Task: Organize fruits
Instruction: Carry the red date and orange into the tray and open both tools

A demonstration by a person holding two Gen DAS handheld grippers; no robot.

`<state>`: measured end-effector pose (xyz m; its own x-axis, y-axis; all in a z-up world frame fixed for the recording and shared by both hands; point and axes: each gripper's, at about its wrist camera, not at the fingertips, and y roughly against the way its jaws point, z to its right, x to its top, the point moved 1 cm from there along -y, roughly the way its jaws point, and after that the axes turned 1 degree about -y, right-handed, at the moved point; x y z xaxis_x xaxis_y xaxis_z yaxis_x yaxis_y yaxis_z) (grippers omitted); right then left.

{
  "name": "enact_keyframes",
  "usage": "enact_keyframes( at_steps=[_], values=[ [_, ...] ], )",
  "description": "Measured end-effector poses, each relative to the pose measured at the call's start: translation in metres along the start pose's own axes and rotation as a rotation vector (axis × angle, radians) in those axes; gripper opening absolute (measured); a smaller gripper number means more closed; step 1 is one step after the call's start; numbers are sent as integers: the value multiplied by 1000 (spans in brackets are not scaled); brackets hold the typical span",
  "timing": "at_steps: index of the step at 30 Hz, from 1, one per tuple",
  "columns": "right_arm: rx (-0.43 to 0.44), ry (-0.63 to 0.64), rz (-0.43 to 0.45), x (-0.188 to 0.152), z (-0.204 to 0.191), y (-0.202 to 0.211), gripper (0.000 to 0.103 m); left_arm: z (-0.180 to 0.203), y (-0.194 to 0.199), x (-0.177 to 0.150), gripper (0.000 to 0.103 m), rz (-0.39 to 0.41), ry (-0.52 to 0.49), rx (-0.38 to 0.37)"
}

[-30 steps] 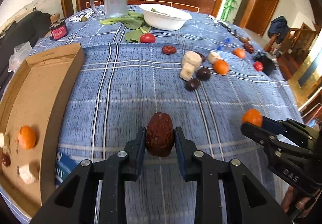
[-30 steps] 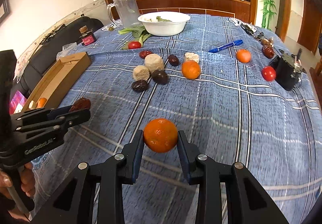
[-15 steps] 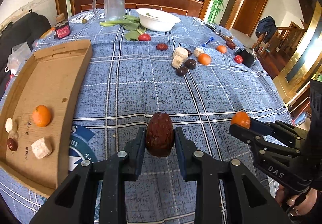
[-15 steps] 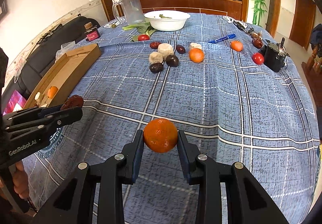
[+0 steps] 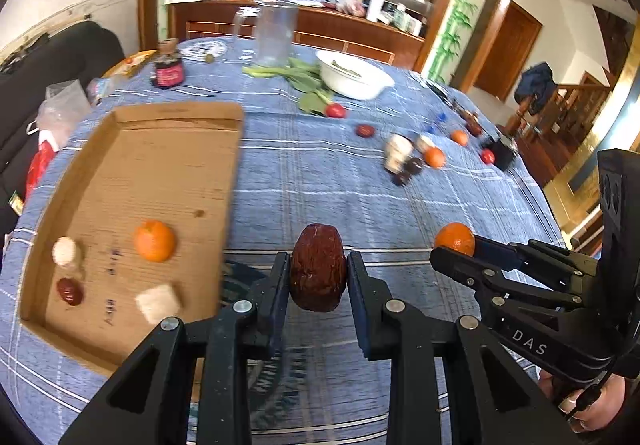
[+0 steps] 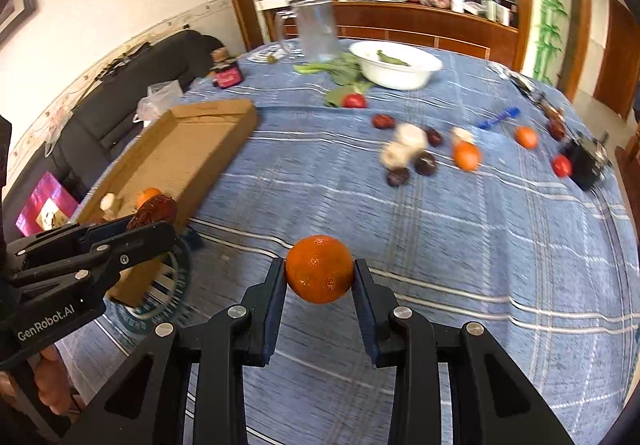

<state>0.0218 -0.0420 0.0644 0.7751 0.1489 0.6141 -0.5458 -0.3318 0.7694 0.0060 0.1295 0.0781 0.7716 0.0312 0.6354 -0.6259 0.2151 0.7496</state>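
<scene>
Dining room, wood trim, round table (image 5: 400, 213) under a blue plaid cloth, background motion-blurred. Nearest: left gripper (image 5: 318, 287) is clamped narrow on a dried red date (image 5: 318, 273), pads on its two long flanks, held above the cloth just beside the cardboard tray (image 5: 160, 113). Right gripper (image 6: 320, 279) is pinched on a mandarin (image 6: 320, 269) across its widest part, also above the cloth, to the right of the left one. Handling, as judgement: date looks light, wrinkled, a bit squashy and probably tacky, so a side grip across the middle should hold; mandarin is light-to-medium, soft peel, smooth and round, can roll or bruise, so a gentle squeeze at the equator suits it. Tray already holds another mandarin (image 5: 155, 241), a small red date (image 5: 70, 291), a pale cube (image 5: 158, 303) and a pale round piece (image 5: 64, 251); handwriting on the tray floor is too small to read. Further out: loose cluster of dark dates, pale pieces and mandarins (image 6: 466, 156), cherry tomato (image 6: 355, 100), blue pen (image 6: 498, 117), white bowl (image 6: 394, 65), greens, clear jug (image 6: 314, 29), dark jar with a pink label, unreadable. Readable text: "GenRobot.AI" on the left gripper body, "DAS" on the right gripper body.
</scene>
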Motion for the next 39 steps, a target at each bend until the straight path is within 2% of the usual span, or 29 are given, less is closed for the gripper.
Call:
enact_keyframes(
  at_steps=[13,19,22,32,39],
  values=[
    [103,89,-18,46,-87,-42,36,-110,17,13,27,39,136,120],
    [149,113,-33,71,-119,-70,37,-154,10,24,27,44,166,201],
    [145,140,-39,80,-131,-85,37,-173,1,30,27,31,182,228],
    [163,150,-120,94,-157,-148,37,-207,-35,42,27,-26,233,244],
    [158,154,-157,93,-158,-167,37,-212,-55,43,27,-67,240,249]
  ],
)
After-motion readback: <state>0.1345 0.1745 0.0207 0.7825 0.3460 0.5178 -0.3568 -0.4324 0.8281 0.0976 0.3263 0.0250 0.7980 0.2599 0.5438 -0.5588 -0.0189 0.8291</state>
